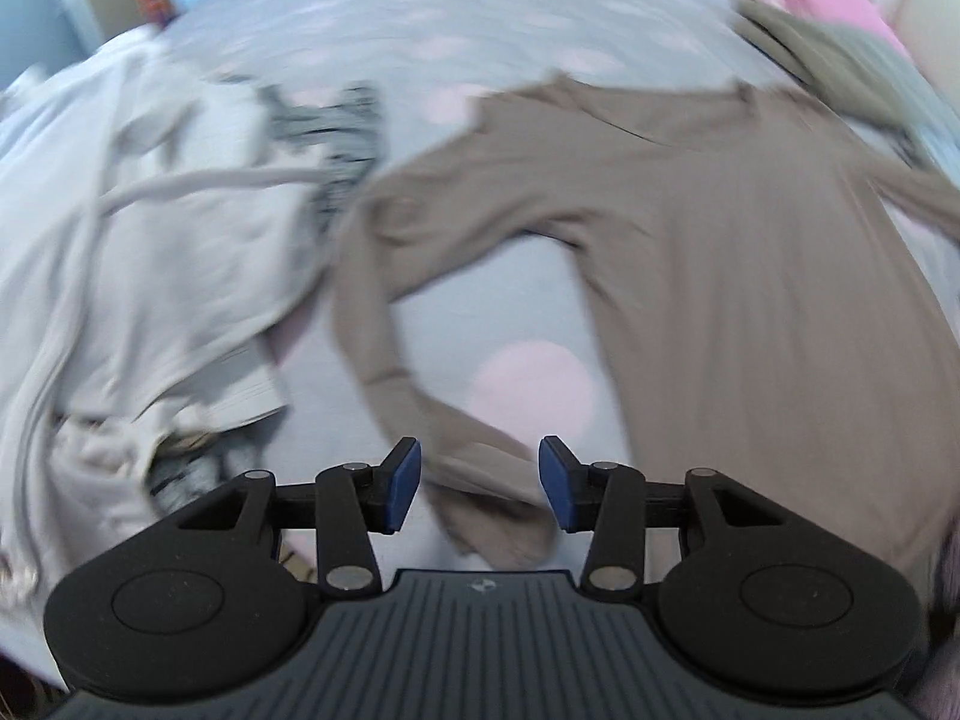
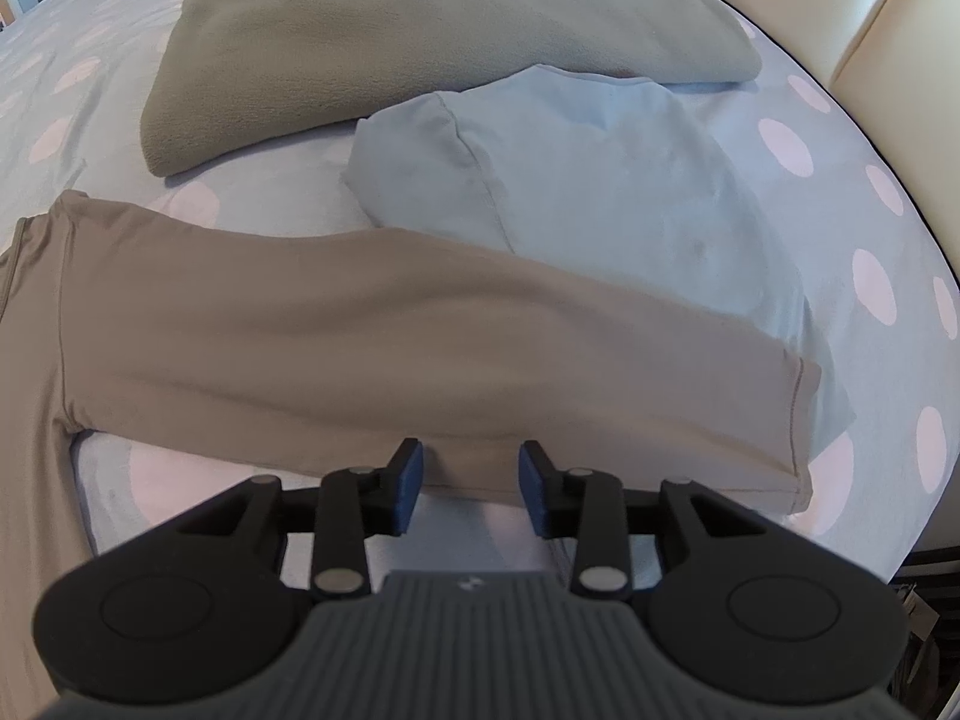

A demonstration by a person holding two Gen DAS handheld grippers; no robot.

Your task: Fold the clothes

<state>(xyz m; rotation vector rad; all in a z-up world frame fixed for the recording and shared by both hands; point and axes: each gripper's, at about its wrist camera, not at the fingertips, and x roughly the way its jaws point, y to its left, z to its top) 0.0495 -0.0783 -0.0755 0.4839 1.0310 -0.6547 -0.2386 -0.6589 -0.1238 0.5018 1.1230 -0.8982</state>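
Observation:
A tan long-sleeved shirt lies spread on a pale blue bed sheet with pink dots. One sleeve curves down to its cuff, which rests between the blue pads of my left gripper. Those jaws stand apart and the pads do not press the cloth; this view is motion-blurred. In the right wrist view the shirt's other sleeve stretches flat across the sheet. My right gripper hovers open over the sleeve's near edge, with no fabric pinched.
A heap of pale grey clothes with a black-and-white striped piece lies left of the shirt. A folded olive garment and a folded light blue garment sit beyond the right sleeve. A cream headboard borders the bed.

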